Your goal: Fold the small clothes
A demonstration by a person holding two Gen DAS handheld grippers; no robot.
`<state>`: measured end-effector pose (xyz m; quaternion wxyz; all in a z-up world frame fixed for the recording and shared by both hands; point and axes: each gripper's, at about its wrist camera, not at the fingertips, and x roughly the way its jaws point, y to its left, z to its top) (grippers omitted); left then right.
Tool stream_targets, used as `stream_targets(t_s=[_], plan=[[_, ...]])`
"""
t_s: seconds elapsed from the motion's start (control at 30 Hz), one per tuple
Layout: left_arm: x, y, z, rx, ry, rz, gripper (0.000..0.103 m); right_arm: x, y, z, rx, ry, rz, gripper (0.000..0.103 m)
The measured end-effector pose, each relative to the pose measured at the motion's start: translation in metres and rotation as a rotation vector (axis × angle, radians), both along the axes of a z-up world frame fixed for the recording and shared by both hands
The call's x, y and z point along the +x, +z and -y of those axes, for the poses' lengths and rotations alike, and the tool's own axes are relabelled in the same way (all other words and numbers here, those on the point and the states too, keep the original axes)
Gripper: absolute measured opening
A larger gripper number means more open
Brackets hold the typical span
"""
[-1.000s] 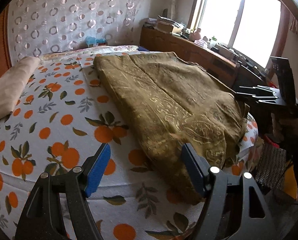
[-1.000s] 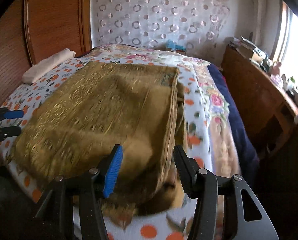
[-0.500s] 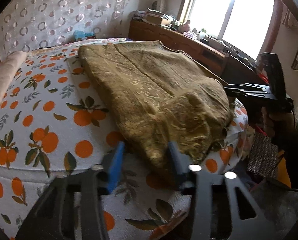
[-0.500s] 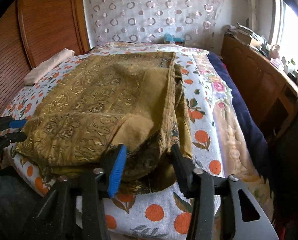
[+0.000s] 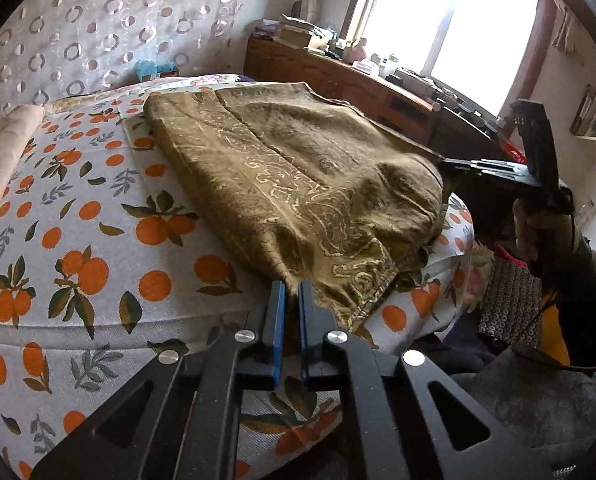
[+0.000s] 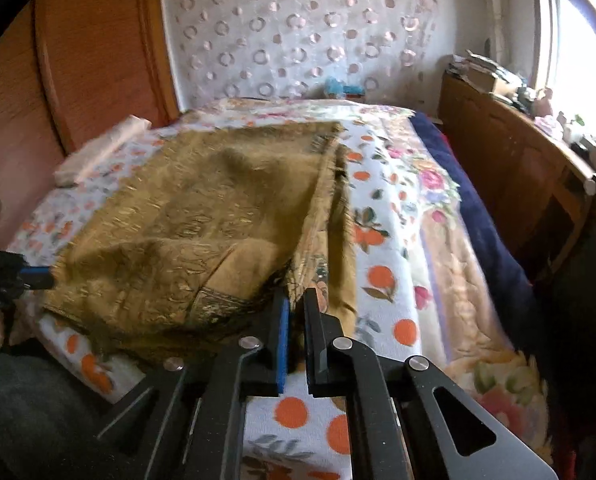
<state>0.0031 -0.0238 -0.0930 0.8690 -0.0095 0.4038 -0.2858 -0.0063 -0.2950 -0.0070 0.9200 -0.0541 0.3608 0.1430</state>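
Cloth, an olive-gold patterned woven piece (image 5: 298, 168), lies lengthwise up the orange-print bed (image 5: 78, 240); left gripper (image 5: 292, 292) and right gripper (image 6: 296, 304), jaws just closed, clamp its two near corners, far edge straight ahead.

The orange-print bed (image 5: 78, 240) lies bare to the left of the brown cloth (image 5: 298, 168), giving a claw open passage there up to the beige pillow (image 5: 2, 160) near the headboard. On the cloth's right, a strip of floral bedding (image 6: 425, 208) stays free, then the wooden cabinet (image 6: 517, 168) walls that side. The cloth covers the bed's middle.
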Motion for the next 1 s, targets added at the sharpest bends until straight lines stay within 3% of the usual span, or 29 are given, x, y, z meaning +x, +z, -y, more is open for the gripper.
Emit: stream_targets(t_s=[0.03,0.33,0.43,0.77,0.8,0.87,1.0], plan=[[0.001,-0.001,-0.001,0.000,0.003,-0.003,0.007,0.001,-0.001,-0.001,-0.009,-0.005,-0.003,0.005],[0.010,-0.008,0.001,0.016,0.024,-0.043,0.010,-0.001,0.008,-0.013,0.005,0.015,0.041,0.041],[0.010,-0.010,0.001,0.017,0.024,-0.043,0.010,-0.004,0.007,-0.019,0.001,0.037,0.048,0.049],[0.012,-0.009,0.004,0.008,0.005,-0.039,0.020,-0.006,-0.009,-0.053,-0.014,0.140,0.023,0.062],[0.012,-0.009,0.005,0.000,-0.006,-0.037,0.019,-0.005,-0.011,-0.056,-0.013,0.149,0.018,0.063],[0.010,-0.005,0.008,-0.006,-0.035,-0.021,0.006,-0.003,-0.016,-0.060,-0.013,0.160,0.005,0.063],[0.009,0.013,0.012,-0.016,-0.043,0.035,0.003,-0.001,-0.020,-0.064,-0.007,0.170,-0.005,0.066]])
